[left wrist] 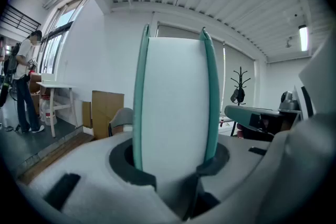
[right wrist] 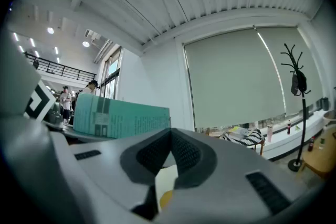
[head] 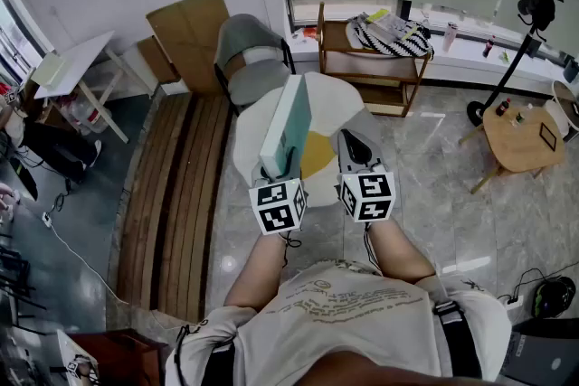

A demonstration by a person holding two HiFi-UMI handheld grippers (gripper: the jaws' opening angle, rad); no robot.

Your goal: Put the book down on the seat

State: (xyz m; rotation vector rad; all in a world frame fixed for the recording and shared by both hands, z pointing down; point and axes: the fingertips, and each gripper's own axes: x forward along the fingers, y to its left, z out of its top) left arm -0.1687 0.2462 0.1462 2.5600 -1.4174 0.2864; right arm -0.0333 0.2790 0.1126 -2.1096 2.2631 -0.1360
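Book [head: 288, 127] with teal covers stands upright on its edge in the air, pinched at its lower end by the left claw [head: 277, 169], whose pads press on both covers with the pale page block facing that claw's camera. It hangs just above the cream seat [head: 330, 104] with a yellow patch, in front of a grey chair [head: 246, 59], and does not appear to touch the cushion. The right claw [right wrist: 168, 165] hovers just beside it over the same seat, its jaws drawn together on nothing. The task looks partly done: the book is carried to the spot and held over it. Lowering it, laying it flat on the seat and letting go are, by this view, still to come.
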